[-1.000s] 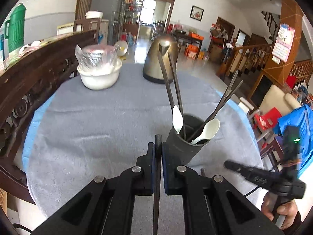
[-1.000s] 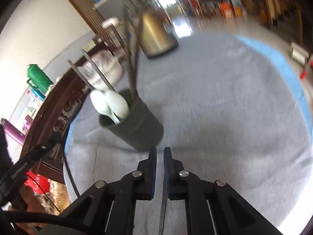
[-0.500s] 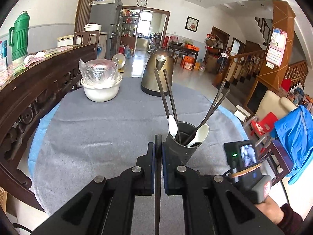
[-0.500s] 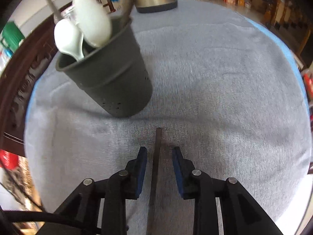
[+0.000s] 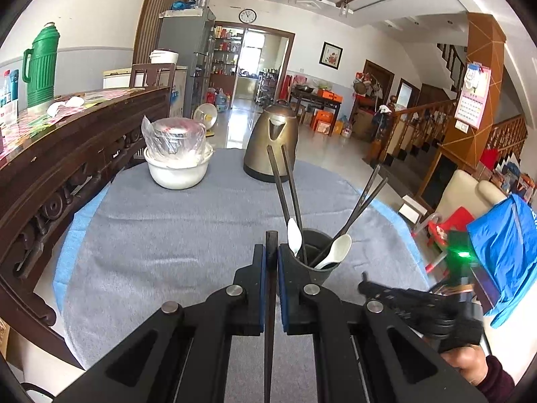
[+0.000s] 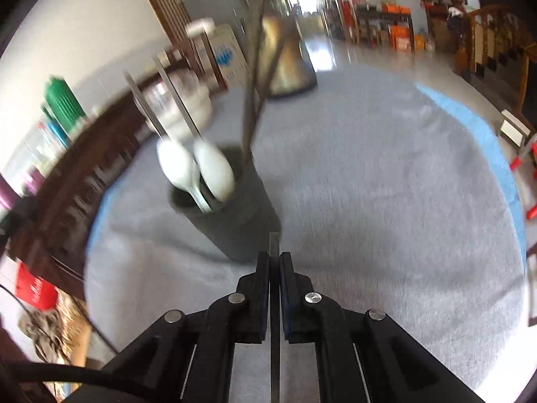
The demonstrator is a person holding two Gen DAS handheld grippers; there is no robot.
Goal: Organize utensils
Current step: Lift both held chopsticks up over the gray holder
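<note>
Here, left to right across the round table.
Table edge: the grey cloth (image 5: 167, 235) covers the top, with a blue rim showing at the left and far right; a dark carved wooden rail (image 5: 67, 154) runs close along the left side.
Open room: a wide bare stretch of cloth lies left of the holder, and another to its right in the right wrist view.
Far items: a white bowl (image 5: 178, 171) holding a wrapped pot sits far left; a brass kettle (image 5: 272, 144) stands far centre.
Holder: the dark utensil cup (image 5: 313, 265) stands near centre, holding two white spoons and four dark chopsticks leaning apart.
Left gripper (image 5: 272, 258): jaws pressed together on a dark chopstick (image 5: 270, 302), just left of the cup.
Right gripper (image 6: 275, 265): jaws closed on a second chopstick (image 6: 274, 245), its tip just beside the cup's near wall (image 6: 241, 221); whether they touch is unclear in the blur.
</note>
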